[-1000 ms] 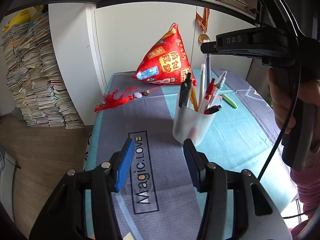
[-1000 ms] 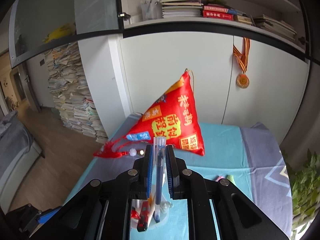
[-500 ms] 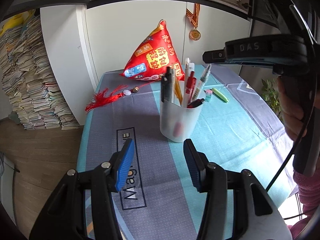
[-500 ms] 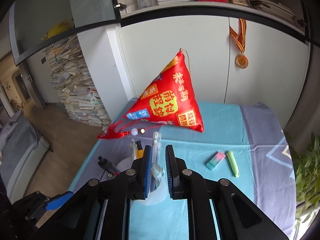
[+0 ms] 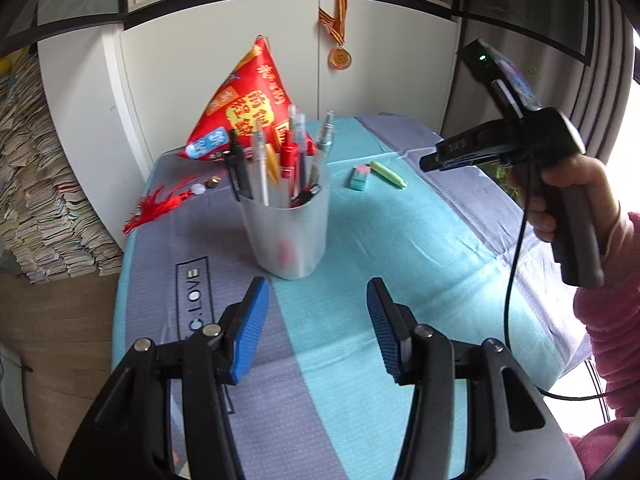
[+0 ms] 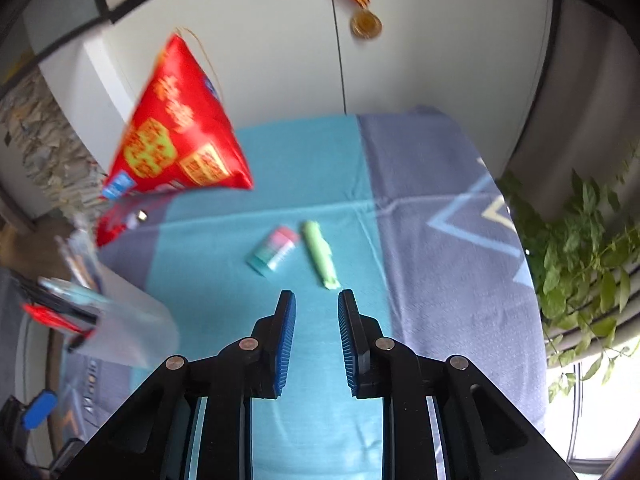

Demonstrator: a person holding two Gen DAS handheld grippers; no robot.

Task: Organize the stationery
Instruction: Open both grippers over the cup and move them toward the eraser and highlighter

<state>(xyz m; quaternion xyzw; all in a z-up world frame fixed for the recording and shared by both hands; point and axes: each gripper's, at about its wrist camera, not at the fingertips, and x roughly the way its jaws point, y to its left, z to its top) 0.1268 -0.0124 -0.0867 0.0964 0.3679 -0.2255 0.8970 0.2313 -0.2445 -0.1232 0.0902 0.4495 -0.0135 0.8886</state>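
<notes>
The table wore a teal and grey-blue cloth, pushed against white cabinet doors where a medal hung, with a red triangular pouch at the back and stacked papers on the floor beside it. A second earlier my right gripper had pinched a blue pen above the frosted pen cup; now that pen stood in the cup among the others, and my right fingers were parted with nothing between them. They pointed down at the eraser and the green highlighter lying just beside each other on the teal stripe. My left gripper hovered low before the cup, its blue pads wide apart and holding nothing.
</notes>
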